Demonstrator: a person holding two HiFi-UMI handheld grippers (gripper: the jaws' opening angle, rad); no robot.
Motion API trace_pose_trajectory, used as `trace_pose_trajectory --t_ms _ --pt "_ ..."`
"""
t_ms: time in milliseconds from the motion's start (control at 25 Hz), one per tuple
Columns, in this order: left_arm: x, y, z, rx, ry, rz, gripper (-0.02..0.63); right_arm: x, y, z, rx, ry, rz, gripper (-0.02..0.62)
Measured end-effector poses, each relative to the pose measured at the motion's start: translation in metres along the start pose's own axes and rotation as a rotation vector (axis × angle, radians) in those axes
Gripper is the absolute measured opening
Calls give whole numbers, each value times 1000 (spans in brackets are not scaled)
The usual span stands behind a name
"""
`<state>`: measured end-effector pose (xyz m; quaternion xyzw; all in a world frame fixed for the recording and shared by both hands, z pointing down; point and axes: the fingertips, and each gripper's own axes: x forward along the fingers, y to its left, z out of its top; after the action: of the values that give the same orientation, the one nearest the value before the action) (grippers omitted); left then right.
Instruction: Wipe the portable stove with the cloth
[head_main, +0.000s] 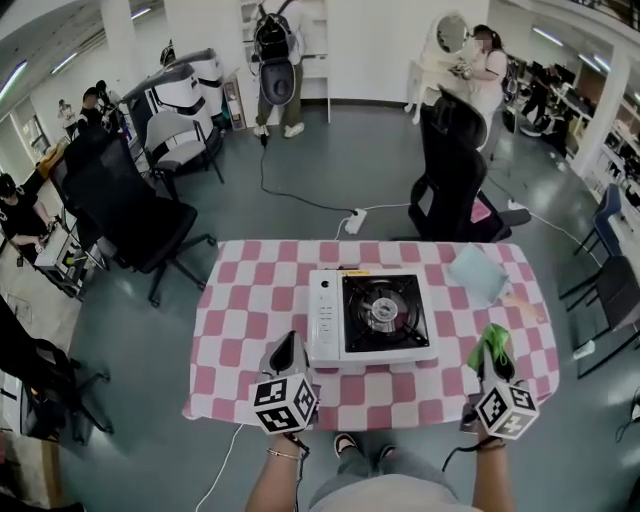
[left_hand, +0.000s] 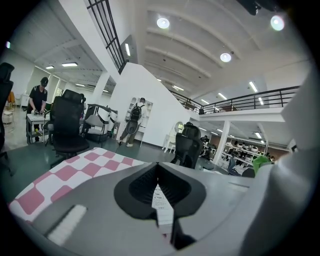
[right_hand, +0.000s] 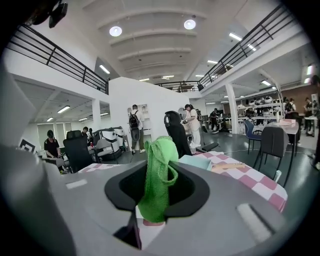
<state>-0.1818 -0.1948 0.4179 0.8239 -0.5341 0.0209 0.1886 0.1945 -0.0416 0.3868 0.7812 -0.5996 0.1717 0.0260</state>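
Centrally, at the checked surface's (head_main: 250, 290) front edge, sits the stove (head_main: 372, 318). The left tool (head_main: 288, 345), closed on nothing, is just beside its left side. The right tool (head_main: 494, 352) grips the green cloth (right_hand: 157, 170) near the front right corner. Office chairs (head_main: 135, 215) stand on the grey floor (head_main: 300, 200).

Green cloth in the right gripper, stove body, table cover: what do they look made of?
Green cloth: fuzzy looped weave, likely microfibre or terry; hangs limp, pinched in the right gripper.
Stove: smooth white body, probably painted sheet metal; black top plate looks like enamelled metal.
Table cover: pink-white check, drapes over the edge; fabric or vinyl, can't tell.
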Motion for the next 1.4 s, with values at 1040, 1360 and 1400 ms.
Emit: trace_pose_trajectory --t_ms 1040,1360,1400 --pt "34 -30 0 9 27 66 0 72 -25 7 35 38 147 98" --pt "41 -38 -19 17 75 92 0 93 -38 14 18 55 251 98" --pt "42 -37 -20 21 77 101 0 98 -39 14 13 62 270 98"
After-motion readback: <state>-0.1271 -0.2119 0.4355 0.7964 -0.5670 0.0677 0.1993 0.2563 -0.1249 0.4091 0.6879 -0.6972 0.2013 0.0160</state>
